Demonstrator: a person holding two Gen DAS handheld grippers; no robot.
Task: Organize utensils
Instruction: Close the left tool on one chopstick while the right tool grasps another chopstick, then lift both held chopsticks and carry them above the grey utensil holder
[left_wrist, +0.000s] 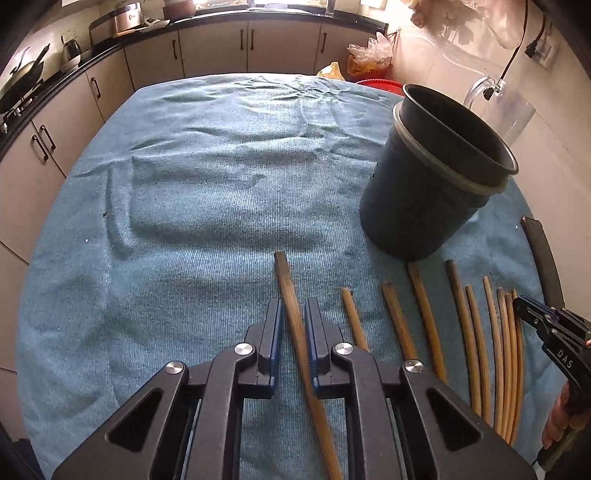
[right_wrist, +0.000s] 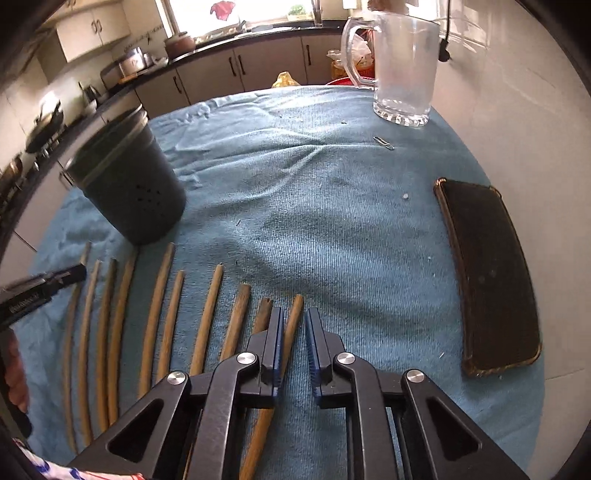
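Wooden chopsticks (right_wrist: 164, 325) lie in a loose row, side by side, along the near edge of a desk covered with a blue towel (left_wrist: 207, 177), their far ends pointing towards a dark cylindrical holder (left_wrist: 436, 177) that stands upright just beyond them. The holder's mouth is open and nothing can be seen standing in it.

The left tool (left_wrist: 293, 314) is angled down over the leftmost chopstick (left_wrist: 291, 299), which lies apart from the others. Its blue-padded fingers (left_wrist: 275, 325) are drawn close on either side of the stick; whether the pads press on the wood cannot be told, and the stick appears to rest on the towel.

At the other end of the row, the right tool (right_wrist: 294, 323) is angled down over the rightmost chopstick (right_wrist: 293, 317). Its fingers are likewise nearly together, with the stick running under the left finger (right_wrist: 275, 332) rather than plainly between the pads, so a grip cannot be confirmed.

Each tool shows at the edge of the other's view, with part of a hand (left_wrist: 561, 417) behind the right one.

A clear glass mug (right_wrist: 400, 66) stands at the far right of the desk, a dark phone in a clear case (right_wrist: 487, 273) lies flat near the right edge, and a small paper clip (right_wrist: 384, 143) rests on the towel near the mug. Kitchen cabinets (left_wrist: 218, 48) line the wall behind.
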